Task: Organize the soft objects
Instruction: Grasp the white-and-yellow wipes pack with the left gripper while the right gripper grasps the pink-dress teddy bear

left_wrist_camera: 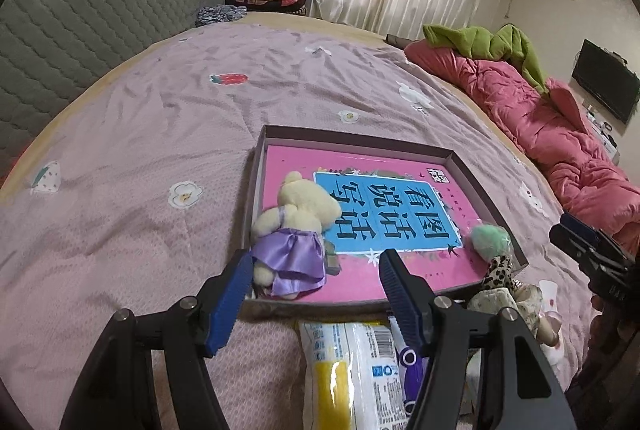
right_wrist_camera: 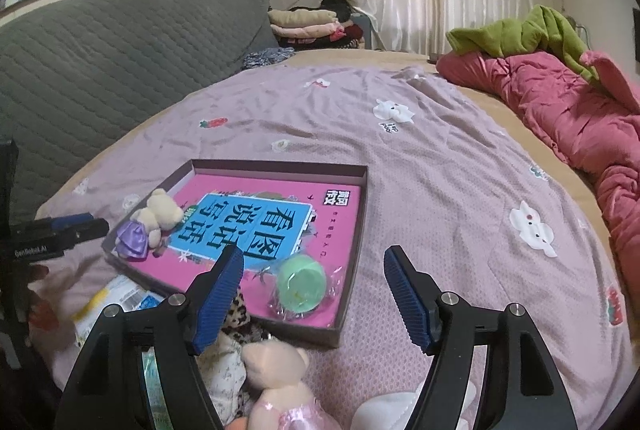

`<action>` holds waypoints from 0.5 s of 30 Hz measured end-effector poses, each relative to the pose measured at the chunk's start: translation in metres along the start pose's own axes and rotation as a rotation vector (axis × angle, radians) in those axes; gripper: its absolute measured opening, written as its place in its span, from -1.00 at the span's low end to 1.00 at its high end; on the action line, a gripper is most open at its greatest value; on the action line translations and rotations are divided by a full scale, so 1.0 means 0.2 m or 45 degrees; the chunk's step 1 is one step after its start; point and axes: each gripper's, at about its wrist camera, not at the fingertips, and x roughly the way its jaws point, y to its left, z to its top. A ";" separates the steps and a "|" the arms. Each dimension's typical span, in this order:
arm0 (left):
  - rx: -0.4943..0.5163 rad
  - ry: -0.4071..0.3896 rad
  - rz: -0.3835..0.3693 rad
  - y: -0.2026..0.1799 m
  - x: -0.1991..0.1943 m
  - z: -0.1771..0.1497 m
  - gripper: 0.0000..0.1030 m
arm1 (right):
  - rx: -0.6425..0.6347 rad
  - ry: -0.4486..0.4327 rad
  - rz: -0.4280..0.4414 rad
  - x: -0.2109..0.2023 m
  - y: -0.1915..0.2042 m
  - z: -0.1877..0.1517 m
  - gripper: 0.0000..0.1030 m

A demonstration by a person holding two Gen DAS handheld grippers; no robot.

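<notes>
A shallow box holding a pink book lies on the lilac bedspread. In its near left corner sits a cream teddy bear in a purple dress. A green ball in clear wrap rests in the near right corner. My left gripper is open over the box's near edge, the bear just past its left finger. My right gripper is open and empty, near the ball. Outside the box lie a leopard-print toy and a pink bear in a pink dress.
A white and yellow tissue packet lies in front of the box. A crumpled pink quilt with a green garment runs along the bed's right side. A grey padded headboard stands at the left.
</notes>
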 end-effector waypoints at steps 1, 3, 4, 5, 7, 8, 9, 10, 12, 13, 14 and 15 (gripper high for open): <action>-0.004 0.001 0.000 0.00 -0.01 -0.01 0.27 | -0.005 0.001 0.000 0.00 0.01 0.00 0.44; -0.008 0.008 -0.002 0.00 -0.02 -0.03 0.27 | -0.018 -0.001 0.001 -0.02 0.02 -0.02 0.44; -0.007 0.011 -0.001 0.00 -0.03 -0.03 0.27 | -0.026 -0.001 0.000 -0.03 0.03 -0.02 0.44; -0.005 0.014 -0.002 0.00 -0.03 -0.03 0.27 | -0.033 -0.003 -0.001 -0.03 0.04 -0.02 0.44; 0.005 0.021 -0.001 -0.02 -0.05 -0.06 0.27 | -0.042 -0.007 0.001 -0.05 0.05 -0.03 0.44; 0.009 0.025 -0.001 -0.03 -0.05 -0.07 0.27 | -0.042 -0.006 0.002 -0.06 0.06 -0.04 0.44; 0.013 0.030 0.001 -0.04 -0.06 -0.07 0.27 | -0.044 -0.005 0.004 -0.07 0.06 -0.04 0.44; 0.016 0.033 0.000 -0.05 -0.06 -0.08 0.27 | -0.050 -0.002 0.004 -0.08 0.07 -0.05 0.44; 0.032 0.043 -0.007 -0.07 -0.08 -0.11 0.27 | -0.058 0.004 0.010 -0.10 0.08 -0.06 0.44; 0.038 0.046 -0.008 -0.07 -0.08 -0.11 0.27 | -0.063 0.004 0.009 -0.11 0.08 -0.07 0.44; 0.043 0.048 -0.010 -0.08 -0.09 -0.12 0.27 | -0.066 0.002 0.004 -0.12 0.09 -0.07 0.44; 0.046 0.050 -0.011 -0.08 -0.09 -0.13 0.27 | -0.067 0.003 0.005 -0.13 0.09 -0.08 0.44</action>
